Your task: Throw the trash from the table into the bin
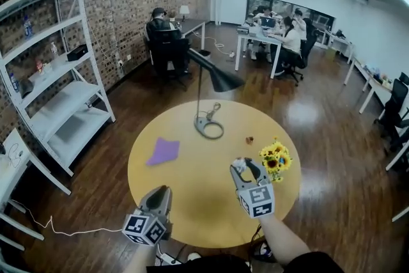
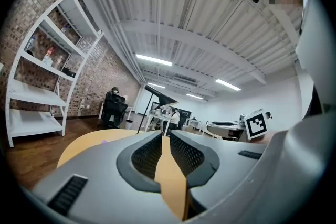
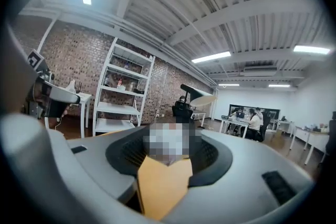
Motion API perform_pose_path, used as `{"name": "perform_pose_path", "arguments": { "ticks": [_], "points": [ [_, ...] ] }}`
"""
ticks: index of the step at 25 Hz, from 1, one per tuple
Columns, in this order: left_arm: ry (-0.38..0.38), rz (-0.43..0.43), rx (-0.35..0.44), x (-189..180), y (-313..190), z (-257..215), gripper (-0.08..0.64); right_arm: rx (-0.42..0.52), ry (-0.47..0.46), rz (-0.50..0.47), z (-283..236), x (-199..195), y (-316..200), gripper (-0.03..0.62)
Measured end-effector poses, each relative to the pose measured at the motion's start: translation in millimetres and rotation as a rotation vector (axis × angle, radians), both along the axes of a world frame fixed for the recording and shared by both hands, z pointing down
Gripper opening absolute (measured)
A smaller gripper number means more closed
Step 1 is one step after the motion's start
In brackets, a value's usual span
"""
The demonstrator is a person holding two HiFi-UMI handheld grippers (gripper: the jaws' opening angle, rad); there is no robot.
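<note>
1. The left gripper [image 1: 161, 192] is nearest. It hangs at the near-left rim of the round yellow surface [image 1: 192, 214], well short of the desk lamp [image 1: 209, 128] and to its left. Its jaws are clenched tip to tip with nothing between them.
2. The right gripper [image 1: 245, 166] hovers over the surface, on the near side of the lamp and to its right. It is grasping a pale crumpled wad [image 1: 238, 163]. In its own view the jaws stand apart around that spot, which a mosaic patch covers.
3. A bunch of sunflowers [image 1: 275, 158] stands just beside this gripper, further right of the lamp.
4. A purple sheet [image 1: 164, 151] lies flat on the surface, left of the lamp's base and slightly nearer.
5. A small brown scrap [image 1: 249, 139] sits on the surface right of the lamp's base, apart from it.
6. The lamp has a ring base, and its black shade leans right.
7. Beyond the lamp, a seated person [image 1: 160, 29] faces a brick wall. A white shelf rack [image 1: 57, 86] stands far to the lamp's left.
</note>
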State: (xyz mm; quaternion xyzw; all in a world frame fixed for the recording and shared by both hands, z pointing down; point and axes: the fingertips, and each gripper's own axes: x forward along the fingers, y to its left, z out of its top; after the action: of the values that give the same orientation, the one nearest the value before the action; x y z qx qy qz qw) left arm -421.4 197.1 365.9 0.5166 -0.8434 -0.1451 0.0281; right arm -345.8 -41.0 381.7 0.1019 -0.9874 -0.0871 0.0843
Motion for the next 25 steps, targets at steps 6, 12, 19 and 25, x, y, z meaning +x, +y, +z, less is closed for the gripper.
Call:
{"name": "perform_pose_path", "arguments": {
  "ticks": [6,12,19,25],
  "points": [
    [-0.014,0.085,0.04,45,-48,-2,0.037,0.003,-0.072,0.006,-24,81,5,0.216],
    [-0.026,0.264,0.04,124,-138,-9,0.038,0.038,-0.076,0.129,-38,172,-54,0.215],
    [-0.05,0.442,0.037,204,-221,-17,0.038,0.044,-0.062,0.299,-35,272,-118,0.215],
    [-0.055,0.604,0.049,288,-282,-13,0.038,0.048,-0.095,0.463,-37,373,-160,0.215]
  ]
}}
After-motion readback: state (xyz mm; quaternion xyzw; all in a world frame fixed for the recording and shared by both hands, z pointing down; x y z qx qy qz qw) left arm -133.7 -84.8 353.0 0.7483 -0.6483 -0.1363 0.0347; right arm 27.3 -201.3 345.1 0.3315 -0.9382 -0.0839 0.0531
